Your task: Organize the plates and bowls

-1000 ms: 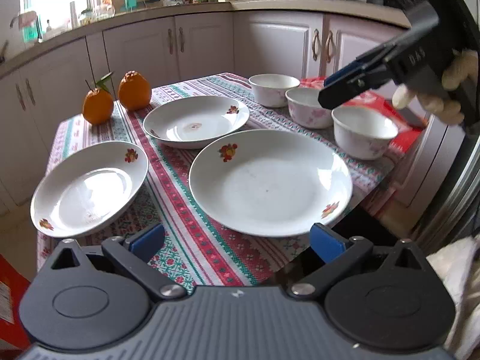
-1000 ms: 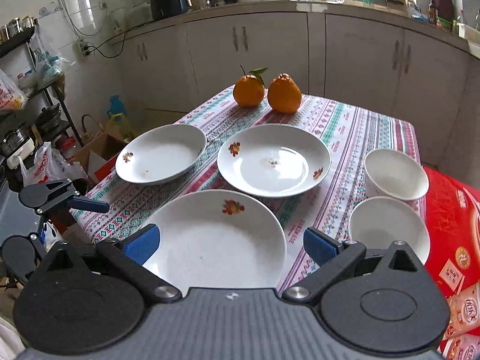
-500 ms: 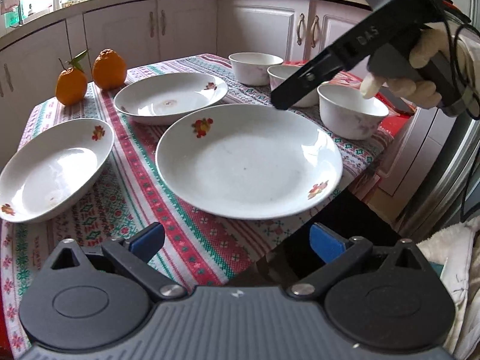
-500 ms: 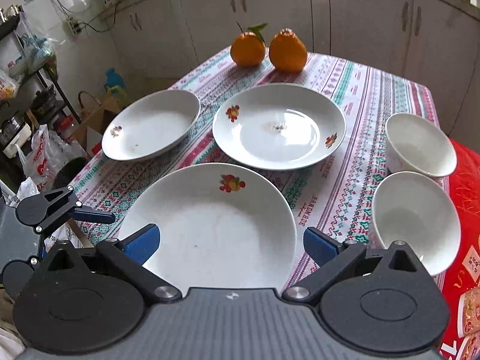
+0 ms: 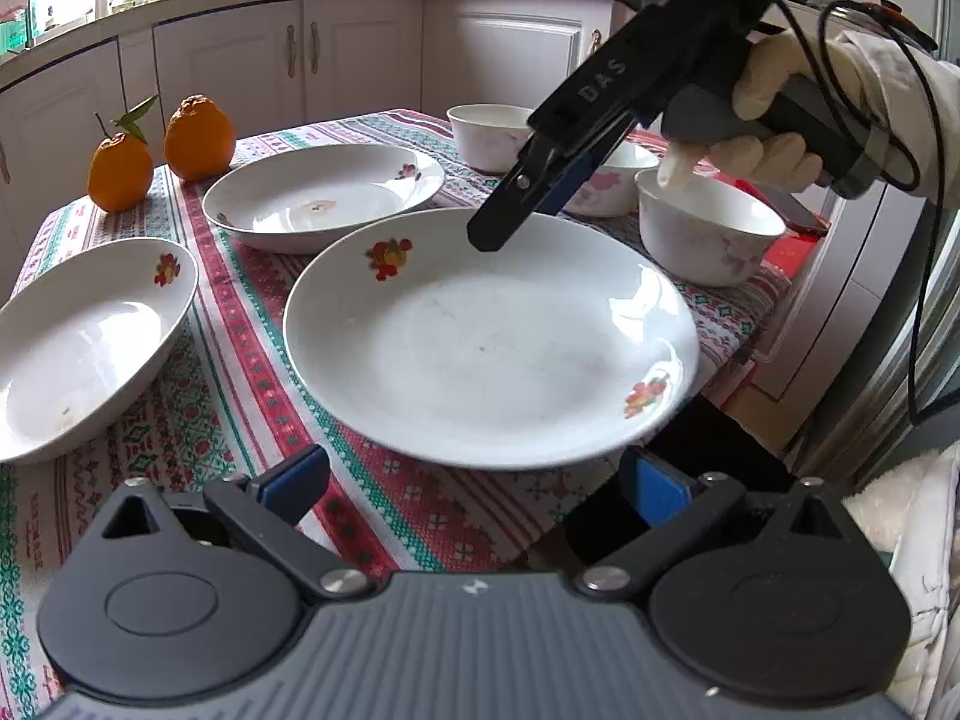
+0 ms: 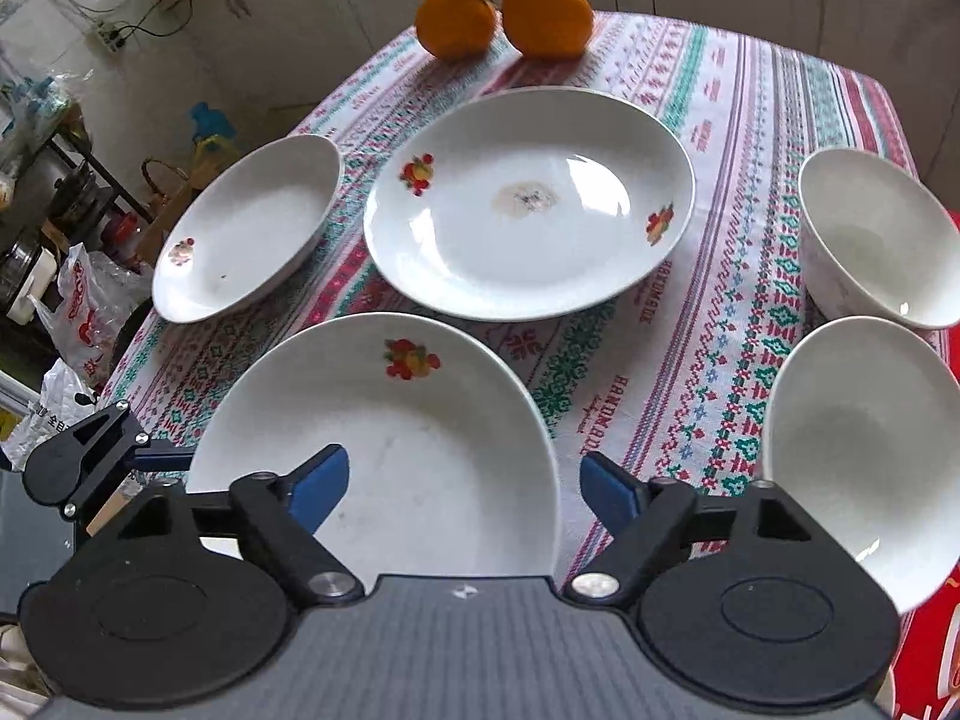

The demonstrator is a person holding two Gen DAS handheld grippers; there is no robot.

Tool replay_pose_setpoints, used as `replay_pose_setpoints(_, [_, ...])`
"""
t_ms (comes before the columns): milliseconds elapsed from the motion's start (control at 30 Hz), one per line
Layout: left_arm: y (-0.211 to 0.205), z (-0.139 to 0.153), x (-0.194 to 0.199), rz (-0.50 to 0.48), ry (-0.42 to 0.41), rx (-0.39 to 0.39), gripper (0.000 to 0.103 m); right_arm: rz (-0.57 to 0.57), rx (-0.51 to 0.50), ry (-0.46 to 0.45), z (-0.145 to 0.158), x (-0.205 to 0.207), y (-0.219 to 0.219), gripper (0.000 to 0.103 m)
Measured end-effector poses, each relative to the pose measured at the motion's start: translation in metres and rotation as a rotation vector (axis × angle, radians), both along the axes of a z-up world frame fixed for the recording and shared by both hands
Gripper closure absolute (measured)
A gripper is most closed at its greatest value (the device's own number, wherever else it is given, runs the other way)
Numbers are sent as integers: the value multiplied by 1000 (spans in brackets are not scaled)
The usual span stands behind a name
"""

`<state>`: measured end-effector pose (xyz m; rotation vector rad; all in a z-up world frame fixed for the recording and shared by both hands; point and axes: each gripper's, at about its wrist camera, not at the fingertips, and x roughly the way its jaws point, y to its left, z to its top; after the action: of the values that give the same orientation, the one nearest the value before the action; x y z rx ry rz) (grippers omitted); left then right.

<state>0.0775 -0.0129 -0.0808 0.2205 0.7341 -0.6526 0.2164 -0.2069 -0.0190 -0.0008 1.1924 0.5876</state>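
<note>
Three white floral plates and three white bowls sit spread out singly on a bench under a patterned tablecloth; nothing is stacked yet, so the sorting looks barely begun.

The nearest plate (image 5: 489, 339) lies at the bench's front edge. From it, a second plate (image 5: 321, 195) sits at 11 o'clock and a third plate (image 5: 78, 342) at 9 o'clock, each apart from the others. The bowls cluster at 1 to 2 o'clock: near bowl (image 5: 708, 234), middle bowl (image 5: 606, 186), far bowl (image 5: 489, 135).

The right claw (image 6: 462, 483) hovers over the nearest plate's far rim; its jaws have just been closing, half spread, pinching nothing. The left claw (image 5: 474, 483) waits at the plate's near rim, spread wide, empty.

Two oranges (image 5: 159, 150) sit at the far corner.
</note>
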Motion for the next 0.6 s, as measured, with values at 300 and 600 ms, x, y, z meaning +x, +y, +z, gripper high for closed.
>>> replay_pose_setpoints(300, [-7,1,2,-18,-14,4,1,37,14,84,-13,13,-2,35])
replay_pose_setpoints(600, [-9,1,4,-29,-4,-1,1,93,38,126,-14,20,-1,37])
